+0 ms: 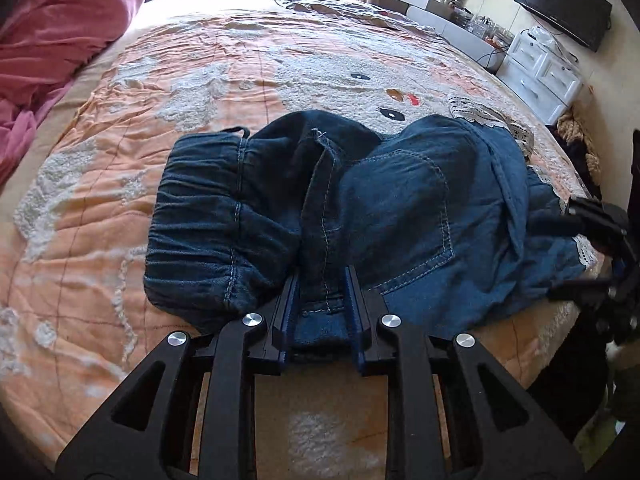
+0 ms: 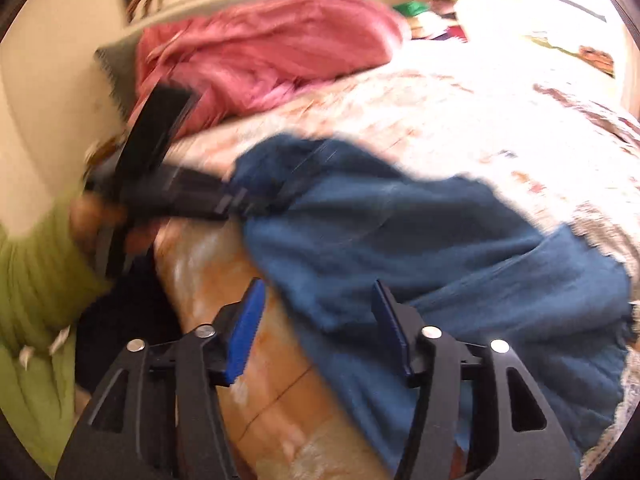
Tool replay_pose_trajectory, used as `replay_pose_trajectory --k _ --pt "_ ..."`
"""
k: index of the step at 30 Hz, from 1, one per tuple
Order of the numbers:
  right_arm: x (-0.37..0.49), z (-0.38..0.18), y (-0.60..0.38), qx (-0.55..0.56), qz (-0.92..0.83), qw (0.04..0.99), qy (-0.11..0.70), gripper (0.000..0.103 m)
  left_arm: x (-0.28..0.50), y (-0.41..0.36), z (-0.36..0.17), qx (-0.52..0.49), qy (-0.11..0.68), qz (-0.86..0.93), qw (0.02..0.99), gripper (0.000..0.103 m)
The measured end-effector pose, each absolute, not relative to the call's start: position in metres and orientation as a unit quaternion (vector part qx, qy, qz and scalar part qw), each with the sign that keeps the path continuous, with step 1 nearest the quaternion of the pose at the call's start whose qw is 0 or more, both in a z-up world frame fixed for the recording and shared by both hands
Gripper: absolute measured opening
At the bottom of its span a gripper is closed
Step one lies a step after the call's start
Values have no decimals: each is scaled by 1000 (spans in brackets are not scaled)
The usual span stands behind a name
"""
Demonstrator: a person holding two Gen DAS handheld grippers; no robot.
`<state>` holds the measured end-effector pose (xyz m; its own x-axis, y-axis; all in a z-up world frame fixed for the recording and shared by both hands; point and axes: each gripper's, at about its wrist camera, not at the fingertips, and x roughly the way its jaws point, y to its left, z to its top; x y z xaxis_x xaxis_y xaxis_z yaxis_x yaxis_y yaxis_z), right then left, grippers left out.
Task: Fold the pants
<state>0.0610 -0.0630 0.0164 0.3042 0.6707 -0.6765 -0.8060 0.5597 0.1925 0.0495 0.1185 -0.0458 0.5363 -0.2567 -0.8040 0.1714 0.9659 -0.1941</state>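
1. The pants [image 1: 360,216], dark blue denim, lie bunched on the peach quilt [image 1: 120,160] near the bed's front edge, elastic waistband to the left, a back pocket facing up.
2. The left gripper [image 1: 320,300] is clamped on a fold of the denim at the near edge, its blue pads [image 1: 354,296] pressing the cloth between them.
3. The right gripper [image 2: 318,320] hangs with its jaws spread wide over the edge of the pants; the view is badly blurred, but nothing seems pinched between them.
4. A pink blanket [image 1: 60,32] is heaped at the bed's far left.
5. White drawers [image 1: 540,76] stand against the wall under a black television [image 1: 564,8].
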Motion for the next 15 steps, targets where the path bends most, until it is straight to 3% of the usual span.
replay_pose_trajectory --k 7,13,15 --pt "94 -33 -38 -122 379 787 471 56 51 119 -53 -58 456 -129 879 15" --pt "92 -20 -55 -70 392 795 458 56 48 111 -42 -41 446 -114 887 16" --pt "94 -3 -74 -42 393 805 441 57 43 109 -32 -45 436 -117 891 24"
